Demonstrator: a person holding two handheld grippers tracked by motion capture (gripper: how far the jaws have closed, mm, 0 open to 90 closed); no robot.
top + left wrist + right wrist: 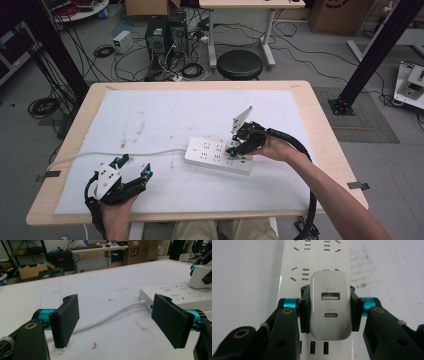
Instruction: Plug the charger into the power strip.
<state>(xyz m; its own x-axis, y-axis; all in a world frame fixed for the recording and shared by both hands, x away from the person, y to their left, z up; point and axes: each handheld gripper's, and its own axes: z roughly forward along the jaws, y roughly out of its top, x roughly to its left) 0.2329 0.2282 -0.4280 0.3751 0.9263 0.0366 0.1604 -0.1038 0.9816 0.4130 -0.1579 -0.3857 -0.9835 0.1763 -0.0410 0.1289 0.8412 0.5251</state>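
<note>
A white power strip (215,155) lies near the middle of the white mat, its white cord (125,153) running off to the left. My right gripper (329,311) is shut on a white USB charger (330,306), pressed from both sides, right over the strip's (317,260) sockets. Whether the charger is seated in a socket is hidden. In the high view that gripper (239,145) sits on the strip's right end. My left gripper (132,167) rests open near the front left of the mat, nothing between its jaws (117,322). The strip (175,295) and cord (107,317) lie beyond them.
The mat (165,115) covers most of the wooden table (320,130). Small brown stains mark it (94,345). A black stool (240,64) stands past the far edge, with computers and cables on the floor behind.
</note>
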